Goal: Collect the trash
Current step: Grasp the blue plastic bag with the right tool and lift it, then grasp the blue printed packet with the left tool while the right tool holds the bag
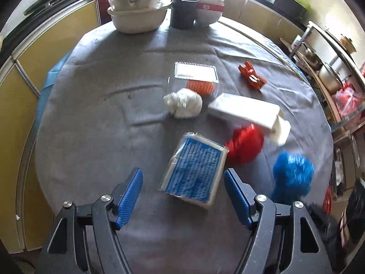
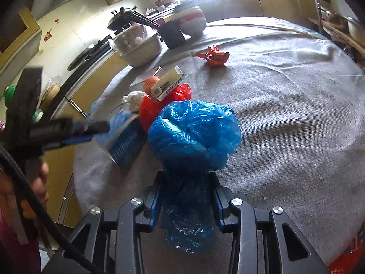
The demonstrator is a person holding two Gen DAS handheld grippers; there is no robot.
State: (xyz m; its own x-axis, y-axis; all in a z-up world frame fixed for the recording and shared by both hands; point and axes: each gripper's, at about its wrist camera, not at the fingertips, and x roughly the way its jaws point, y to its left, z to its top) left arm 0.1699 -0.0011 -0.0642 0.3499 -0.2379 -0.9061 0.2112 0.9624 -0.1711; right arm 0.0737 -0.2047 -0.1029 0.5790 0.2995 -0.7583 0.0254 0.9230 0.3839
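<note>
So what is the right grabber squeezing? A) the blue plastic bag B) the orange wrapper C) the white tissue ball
A: in the right wrist view, the right gripper has its fingers closed on the crumpled blue plastic bag.

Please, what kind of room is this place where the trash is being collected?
Most likely a home kitchen or dining area. A round table under a grey cloth carries stacked bowls; a gas stove with a pan stands on the counter, and a shelf holds pots.
</note>
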